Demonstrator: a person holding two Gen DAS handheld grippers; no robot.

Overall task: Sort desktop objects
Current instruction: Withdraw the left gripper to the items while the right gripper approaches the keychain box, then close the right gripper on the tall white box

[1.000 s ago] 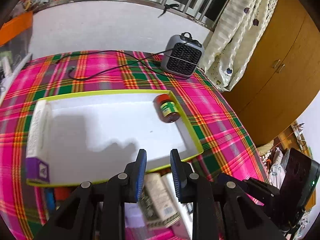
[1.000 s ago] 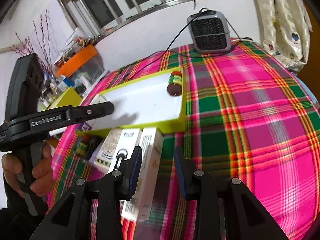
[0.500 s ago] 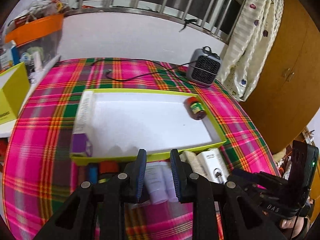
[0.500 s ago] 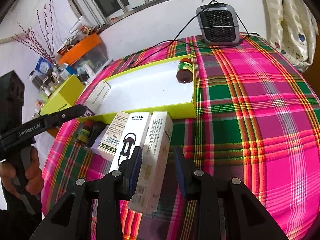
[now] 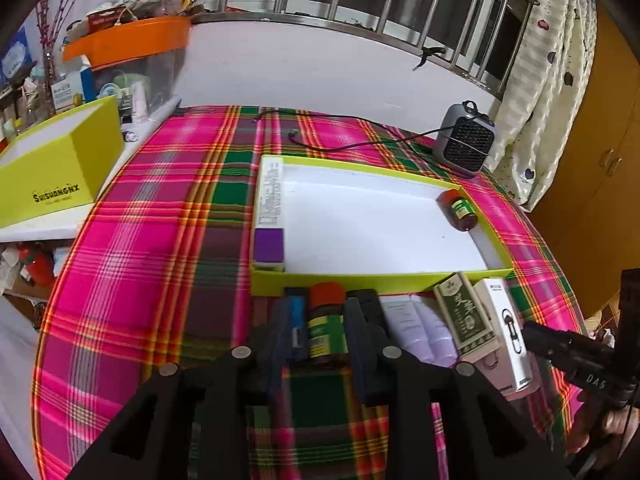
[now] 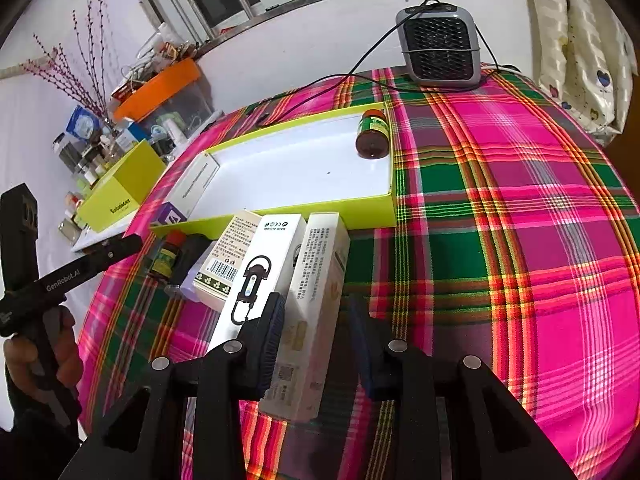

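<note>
Left claw (image 5: pixel 326 334) spread astride bottle (image 5: pixel 327 330); right claw (image 6: pixel 316 332) (spread) astride box (image 6: pixel 316 300).

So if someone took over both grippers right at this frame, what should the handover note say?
Left gripper: open, fingers either side of the red-capped bottle lying in front of the tray; not gripped yet.
Right gripper: open, straddling the tall white box; not gripped.
Done: a purple-ended box and a second bottle lie in the tray.
Left: the bottle, the boxes and the other small items in the row along the tray's near edge.
</note>
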